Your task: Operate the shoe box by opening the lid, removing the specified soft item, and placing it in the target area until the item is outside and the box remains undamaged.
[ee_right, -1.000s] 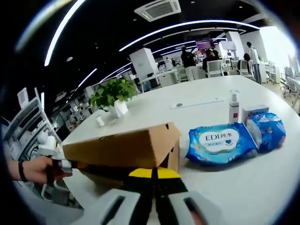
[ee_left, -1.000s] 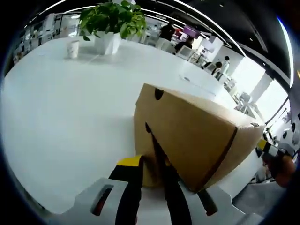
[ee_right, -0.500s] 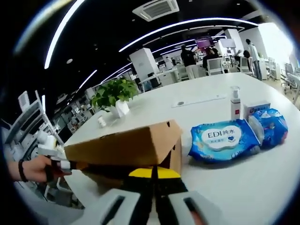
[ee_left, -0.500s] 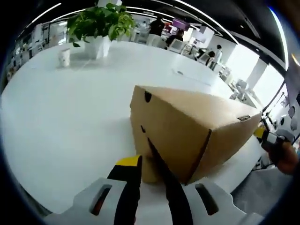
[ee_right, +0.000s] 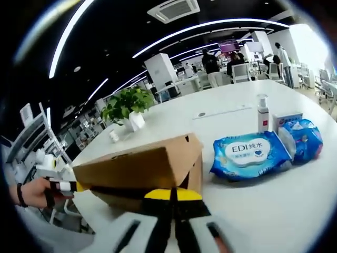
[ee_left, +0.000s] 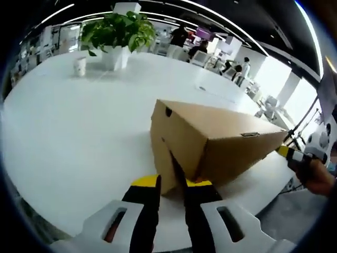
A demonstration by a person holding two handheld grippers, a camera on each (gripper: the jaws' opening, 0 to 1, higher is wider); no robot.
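Observation:
A brown cardboard shoe box [ee_left: 210, 150] lies on a white table [ee_left: 79, 137]. Its lid [ee_right: 137, 166] is lifted a little, with a dark gap over the base [ee_right: 126, 199]. My left gripper [ee_left: 171, 183] is shut on the lid's end wall, whose thin edge runs up between the yellow-tipped jaws. At the opposite end my right gripper [ee_right: 172, 195] is shut on the lid's rim. Each gripper is also seen from the other end: the right gripper [ee_left: 292, 155] in a hand, the left gripper [ee_right: 66, 186] in a hand. The box's contents are hidden.
A potted plant [ee_left: 118, 31] and a paper cup [ee_left: 80, 67] stand at the table's far side. Beside the box lie a blue wet-wipes pack [ee_right: 247, 155], a smaller blue pack [ee_right: 305, 139], a pump bottle [ee_right: 262, 113] and a small carton [ee_right: 287, 120]. People and chairs are far behind.
In the left gripper view the lid has tilted, so more of its top and less of its side shows. The right gripper view has barely changed; both grippers keep their hold.

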